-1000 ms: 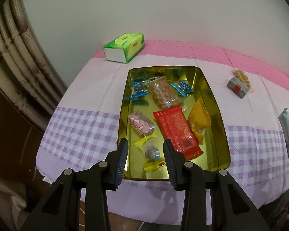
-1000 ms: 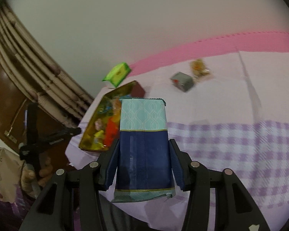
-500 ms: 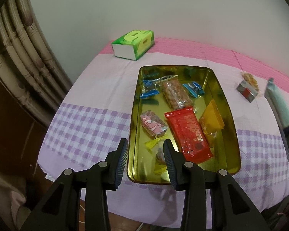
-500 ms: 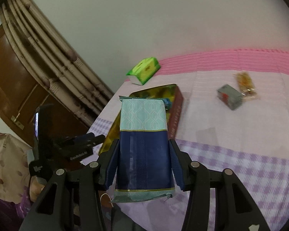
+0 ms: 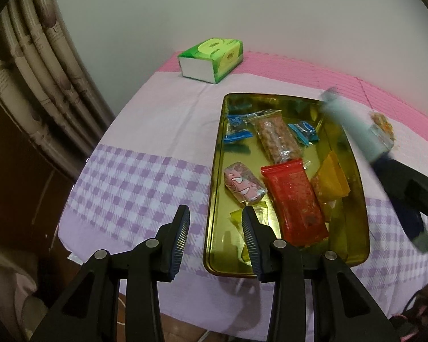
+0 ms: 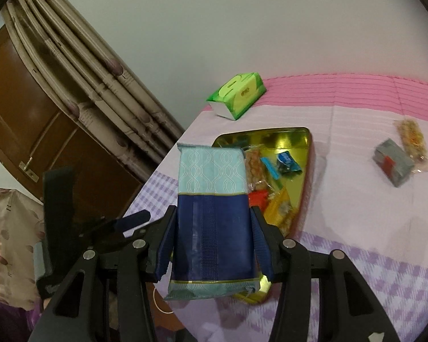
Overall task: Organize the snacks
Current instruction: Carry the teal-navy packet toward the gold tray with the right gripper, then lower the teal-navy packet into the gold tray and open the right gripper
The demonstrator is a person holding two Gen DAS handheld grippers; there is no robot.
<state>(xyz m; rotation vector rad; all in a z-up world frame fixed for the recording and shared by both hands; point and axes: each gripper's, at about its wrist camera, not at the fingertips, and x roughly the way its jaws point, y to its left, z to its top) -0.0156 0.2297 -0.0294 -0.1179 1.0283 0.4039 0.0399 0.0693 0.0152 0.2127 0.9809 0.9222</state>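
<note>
The right claw (image 6: 212, 240) pinches a long blue snack packet (image 6: 212, 205) by its dark navy lower half, one finger on each side. The packet's long axis runs along the fingers, its pale turquoise end with a wavy embossed pattern pointing forward and away from the camera, above the near end of the gold tray (image 6: 306, 142). A thin gold line divides the two colours; no writing can be read on it. The left claw (image 5: 215, 228) is spread with nothing between its fingers, over the tray's near left rim on the worktop (image 5: 145, 131). Further packets lie inside the tray, their print too small to read
</note>
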